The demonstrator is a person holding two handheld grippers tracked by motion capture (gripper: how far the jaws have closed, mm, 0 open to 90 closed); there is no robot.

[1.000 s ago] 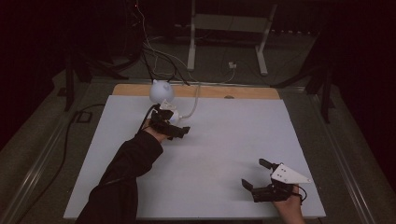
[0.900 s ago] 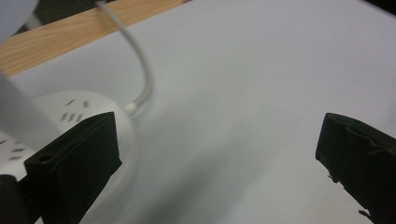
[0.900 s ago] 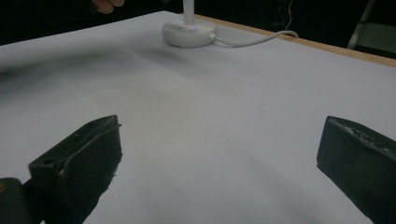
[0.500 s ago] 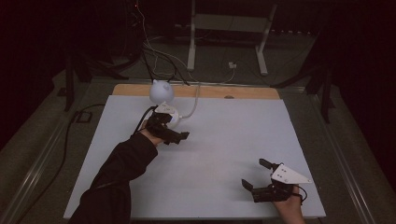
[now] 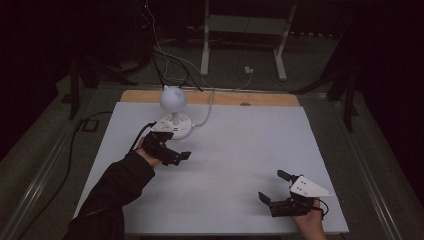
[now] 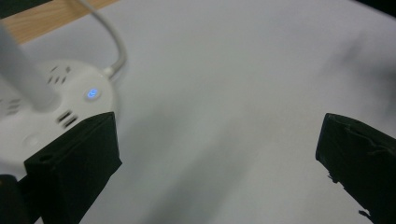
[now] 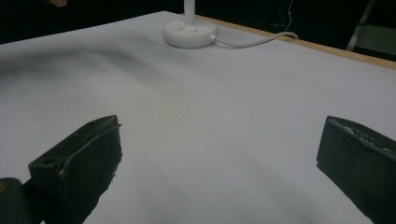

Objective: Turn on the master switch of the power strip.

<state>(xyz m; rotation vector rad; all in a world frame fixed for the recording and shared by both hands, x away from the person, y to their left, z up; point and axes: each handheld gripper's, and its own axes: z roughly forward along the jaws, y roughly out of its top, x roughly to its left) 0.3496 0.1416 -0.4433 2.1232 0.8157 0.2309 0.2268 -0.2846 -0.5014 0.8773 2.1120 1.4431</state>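
A small white desk lamp with a round head [image 5: 173, 98] stands on a round white base [image 5: 180, 127] at the back left of the white table [image 5: 240, 145]. Its base [image 6: 42, 116] has sockets and a lit blue button [image 6: 92, 93]. My left gripper [image 5: 177, 157] hovers open just in front of the base, with nothing between its jaws [image 6: 219, 140]. Near the front right edge my right gripper [image 5: 272, 186] is open and empty [image 7: 219, 135], facing the far-off lamp base [image 7: 189, 33].
A white cable [image 5: 207, 112] runs from the lamp base over the table's wooden back edge [image 5: 260, 99] to the floor. Behind the table stand a white frame [image 5: 245, 30] and dark stands amid loose cables.
My left gripper has drawn back from the lamp base toward the person, a little to the left. The right gripper has stayed put.
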